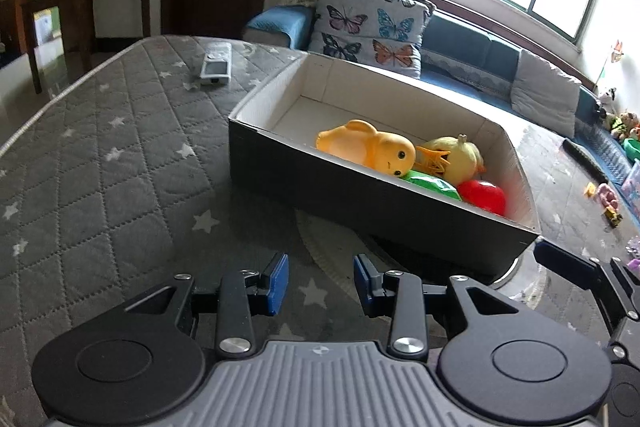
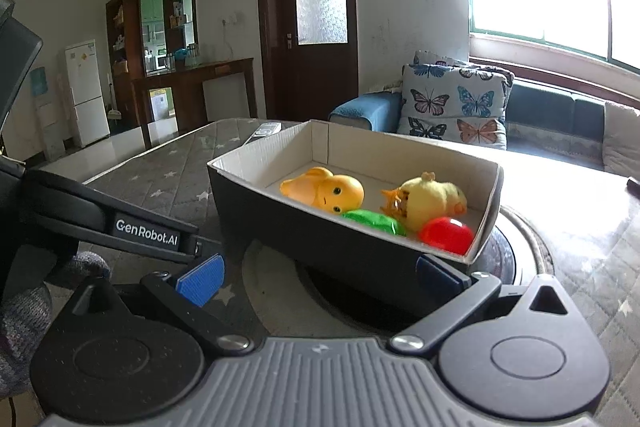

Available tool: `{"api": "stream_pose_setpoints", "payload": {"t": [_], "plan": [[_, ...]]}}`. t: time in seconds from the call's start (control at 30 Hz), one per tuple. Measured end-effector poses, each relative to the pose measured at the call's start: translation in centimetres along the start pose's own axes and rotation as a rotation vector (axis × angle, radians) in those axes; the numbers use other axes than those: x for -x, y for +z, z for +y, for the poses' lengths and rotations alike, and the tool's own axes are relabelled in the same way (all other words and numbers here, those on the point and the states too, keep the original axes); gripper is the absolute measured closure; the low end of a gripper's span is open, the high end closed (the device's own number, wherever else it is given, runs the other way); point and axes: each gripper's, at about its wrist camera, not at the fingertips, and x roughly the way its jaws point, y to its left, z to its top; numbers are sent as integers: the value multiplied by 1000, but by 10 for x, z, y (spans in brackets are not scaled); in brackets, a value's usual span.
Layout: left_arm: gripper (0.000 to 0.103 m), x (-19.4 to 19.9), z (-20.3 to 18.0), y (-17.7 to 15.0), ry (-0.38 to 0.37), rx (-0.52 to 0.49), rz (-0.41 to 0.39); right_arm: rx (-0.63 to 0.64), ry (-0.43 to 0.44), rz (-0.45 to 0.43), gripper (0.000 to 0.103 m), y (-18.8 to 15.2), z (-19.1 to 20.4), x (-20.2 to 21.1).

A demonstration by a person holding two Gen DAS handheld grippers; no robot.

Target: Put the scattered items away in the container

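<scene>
Nearest, the left gripper (image 1: 321, 283) is seen low over the quilted star-patterned cover (image 1: 100, 163), its blue-padded fingers (image 1: 278, 283) apart with nothing between them. The right gripper (image 2: 320, 277) is held beside it, its fingers (image 2: 202, 279) spread wide and empty; the right-hand one sits just by the near corner of the box (image 2: 352, 251). The left gripper's arm is visible at the left edge of the right wrist view.

The dark box with white lining stands on the desk, partly over a round dark disc (image 2: 508, 259). Its long axis runs from near right to far left. Inside, toward the near right end, are gathered an orange duck toy (image 1: 370, 149) lying on its side, a yellow plush chick (image 1: 460, 157), a green toy (image 1: 434, 185) and a red ball (image 1: 482, 197).

Beyond the box, a remote control (image 1: 216, 63) lies on the cover. Farther off, a butterfly cushion (image 1: 370, 27) rests on a blue sofa (image 1: 472, 55).
</scene>
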Motion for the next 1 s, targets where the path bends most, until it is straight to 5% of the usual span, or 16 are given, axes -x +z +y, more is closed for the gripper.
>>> {"api": "stream_pose_setpoints", "payload": {"t": [0.33,1.0], "plan": [[64,8,-6,-5,51,-16,-92,-31,-22,26,0,-7,3,0],[64,-6,-16,-10,73,-106,-28,-75,-47,62,0,-9,-1,-13]]}}
